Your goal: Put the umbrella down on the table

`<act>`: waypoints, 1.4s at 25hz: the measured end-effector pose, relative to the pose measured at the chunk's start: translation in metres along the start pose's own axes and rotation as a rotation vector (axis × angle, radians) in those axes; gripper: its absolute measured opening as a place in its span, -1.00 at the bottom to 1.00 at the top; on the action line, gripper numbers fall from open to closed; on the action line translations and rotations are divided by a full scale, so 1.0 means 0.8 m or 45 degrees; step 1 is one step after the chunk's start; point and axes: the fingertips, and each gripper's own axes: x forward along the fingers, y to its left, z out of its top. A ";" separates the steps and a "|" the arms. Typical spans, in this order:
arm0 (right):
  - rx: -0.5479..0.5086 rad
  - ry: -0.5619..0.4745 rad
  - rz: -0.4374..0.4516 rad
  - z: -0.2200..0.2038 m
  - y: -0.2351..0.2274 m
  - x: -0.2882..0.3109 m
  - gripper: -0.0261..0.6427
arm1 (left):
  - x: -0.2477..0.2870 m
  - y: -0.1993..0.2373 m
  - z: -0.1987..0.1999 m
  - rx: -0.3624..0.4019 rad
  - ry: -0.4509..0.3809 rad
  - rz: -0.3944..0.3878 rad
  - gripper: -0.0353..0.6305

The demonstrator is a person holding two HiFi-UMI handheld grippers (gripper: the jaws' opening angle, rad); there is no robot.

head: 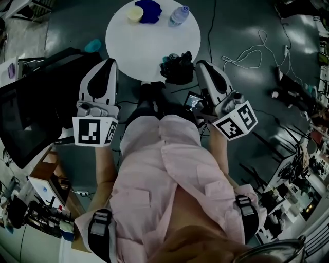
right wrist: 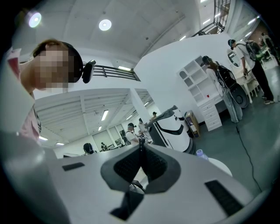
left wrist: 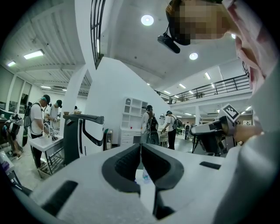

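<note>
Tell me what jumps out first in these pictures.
In the head view, the white left tongs and right tongs, each with a marker cube, are shut and empty. Beyond them stands a round white table bearing a yellow bowl, a blue crumpled cloth, a clear plastic bottle and, at its near edge, a black bunched bundle.

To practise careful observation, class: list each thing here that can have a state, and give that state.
Left gripper: shut, empty.
Right gripper: shut, empty.
Umbrella: folded, lying at the near edge of the table.
Bottle: upright, capped.
Yellow bowl: upright.
</note>
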 end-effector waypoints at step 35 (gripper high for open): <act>-0.041 0.167 0.336 -0.020 0.000 0.045 -0.85 | 0.030 -0.042 0.004 -0.024 -0.043 0.158 -0.82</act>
